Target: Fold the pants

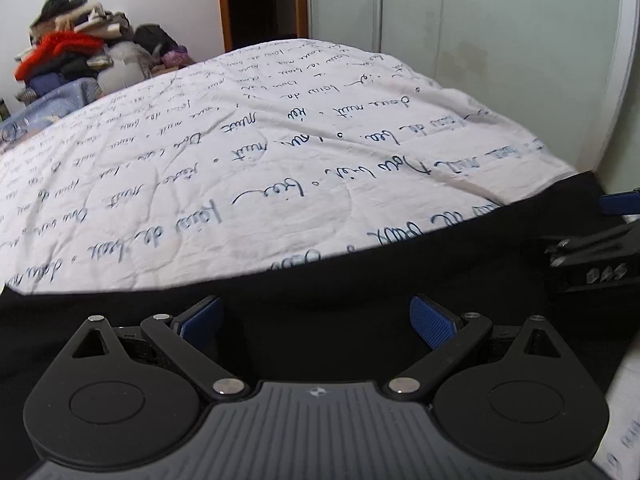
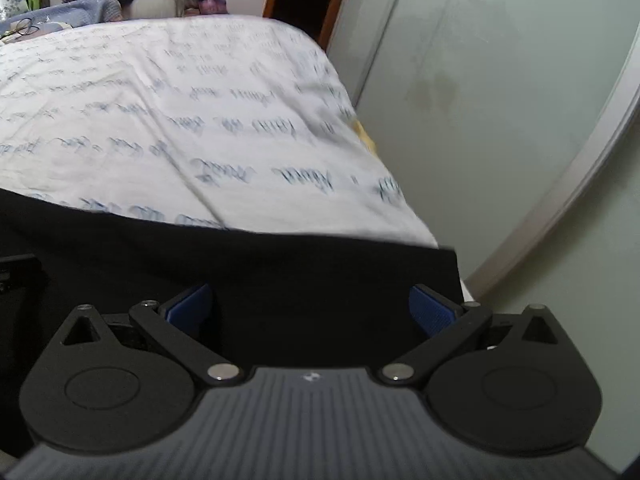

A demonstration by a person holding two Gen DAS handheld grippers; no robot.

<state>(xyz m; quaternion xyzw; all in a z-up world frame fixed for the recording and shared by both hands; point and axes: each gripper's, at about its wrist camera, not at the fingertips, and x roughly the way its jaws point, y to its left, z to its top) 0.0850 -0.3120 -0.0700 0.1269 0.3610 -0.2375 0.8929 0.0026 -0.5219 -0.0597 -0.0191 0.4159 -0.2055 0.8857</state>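
Two sets of fingers, left gripper (image 1: 316, 320) and right gripper (image 2: 310, 310), spread wide over black pants (image 1: 360, 264) at the bed's (image 1: 200, 152) near edge: soft, limp, light cloth; pinch its far hem edge.

You have one pair of black pants (image 1: 360, 264) lying across the near edge of the bed (image 1: 224, 168), and one white cover with blue writing (image 2: 168, 120) on it. You hold two grippers: the left gripper (image 1: 316, 322) and the right gripper (image 2: 310, 310), each with two blue pads, so four pads together. At the far corner of the bed you see one pile of clothes (image 1: 76, 48). One dark doorway (image 1: 262, 0) stands behind the bed.
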